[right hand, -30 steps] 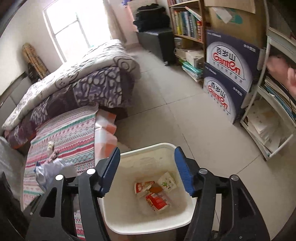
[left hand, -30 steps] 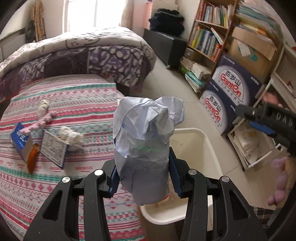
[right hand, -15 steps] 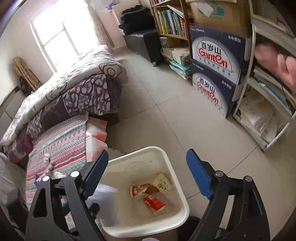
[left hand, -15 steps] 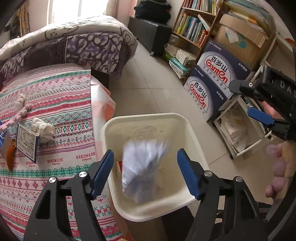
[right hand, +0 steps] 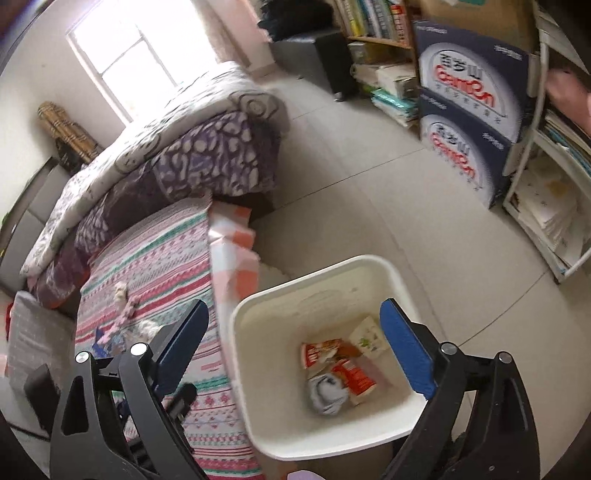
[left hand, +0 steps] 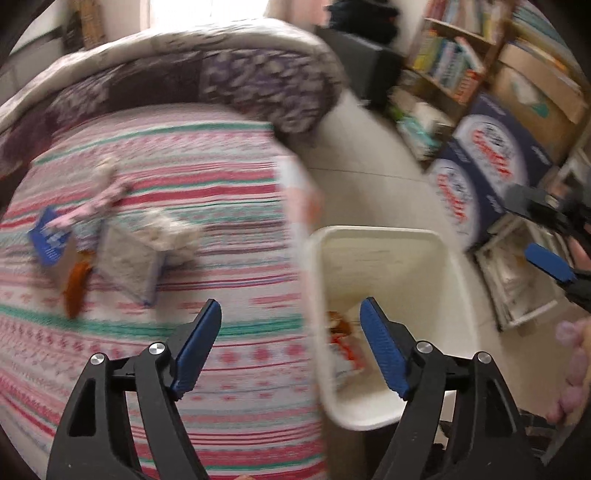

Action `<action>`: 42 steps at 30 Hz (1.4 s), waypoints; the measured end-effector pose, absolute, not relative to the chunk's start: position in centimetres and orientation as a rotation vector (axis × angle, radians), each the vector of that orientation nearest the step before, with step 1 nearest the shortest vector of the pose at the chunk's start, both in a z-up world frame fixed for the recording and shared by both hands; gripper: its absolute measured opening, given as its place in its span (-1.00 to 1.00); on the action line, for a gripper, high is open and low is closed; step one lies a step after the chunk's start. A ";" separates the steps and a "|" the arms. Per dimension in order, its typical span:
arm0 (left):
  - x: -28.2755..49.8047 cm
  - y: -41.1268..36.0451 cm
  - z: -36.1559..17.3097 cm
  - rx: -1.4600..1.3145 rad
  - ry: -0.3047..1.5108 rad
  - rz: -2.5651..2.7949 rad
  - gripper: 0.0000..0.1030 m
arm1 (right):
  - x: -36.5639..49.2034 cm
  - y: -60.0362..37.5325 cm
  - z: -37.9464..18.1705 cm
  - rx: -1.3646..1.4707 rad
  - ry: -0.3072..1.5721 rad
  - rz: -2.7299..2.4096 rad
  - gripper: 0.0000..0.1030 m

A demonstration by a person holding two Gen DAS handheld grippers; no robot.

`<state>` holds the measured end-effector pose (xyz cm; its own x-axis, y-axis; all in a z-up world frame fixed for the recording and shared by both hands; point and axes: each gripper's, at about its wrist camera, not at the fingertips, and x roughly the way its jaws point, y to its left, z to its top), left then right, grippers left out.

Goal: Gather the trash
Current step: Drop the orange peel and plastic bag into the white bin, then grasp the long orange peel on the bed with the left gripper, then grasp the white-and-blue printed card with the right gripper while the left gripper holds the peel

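My left gripper [left hand: 291,314] hangs over the striped bedspread [left hand: 221,206] beside the white bin [left hand: 376,230]; its jaws are opening with nothing between them. On the bed lie a blue box [left hand: 50,240], an orange wrapper [left hand: 75,288], a white card [left hand: 129,262], a crumpled tissue [left hand: 166,229] and a pink strip [left hand: 99,195]. My right gripper [right hand: 295,310] is above the bin [right hand: 306,280], its jaws opening and empty. Inside the bin rest a crumpled grey-blue bag [right hand: 327,393], red wrappers [right hand: 354,376] and a white packet [right hand: 369,338].
A purple patterned quilt [right hand: 207,155] is heaped at the far end of the bed. Stacked blue water boxes [right hand: 469,122], a bookshelf [right hand: 376,26] and a white rack of papers [right hand: 546,206] line the right wall. A person's hand [left hand: 572,369] shows at the right edge.
The left gripper let go of the crumpled grey-blue bag, which fell into the bin, and then swung left toward the bed. Both grippers' jaws have widened.
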<state>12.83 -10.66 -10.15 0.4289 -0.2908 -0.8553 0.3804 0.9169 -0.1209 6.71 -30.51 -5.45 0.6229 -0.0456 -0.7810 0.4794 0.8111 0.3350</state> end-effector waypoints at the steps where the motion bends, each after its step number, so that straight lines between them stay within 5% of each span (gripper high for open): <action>1: 13.4 -9.6 -10.3 0.094 1.059 -0.382 0.47 | 7.1 -29.9 -5.6 0.555 0.864 -0.307 0.78; 16: 21.2 5.5 -16.2 -0.007 1.266 0.027 0.45 | 12.8 -21.5 -9.5 0.522 1.034 -0.146 0.79; 22: 22.0 6.2 -17.0 0.006 1.211 -0.015 -0.03 | 14.8 -18.5 -11.2 0.539 1.094 -0.061 0.79; 24: 22.0 6.1 -16.9 0.033 1.181 -0.045 -0.51 | 15.4 -17.6 -11.5 0.556 1.101 -0.030 0.79; 42: 16.8 13.8 -8.0 -0.126 1.067 -0.081 -0.63 | 20.2 -5.5 -11.5 -0.061 0.954 0.183 0.86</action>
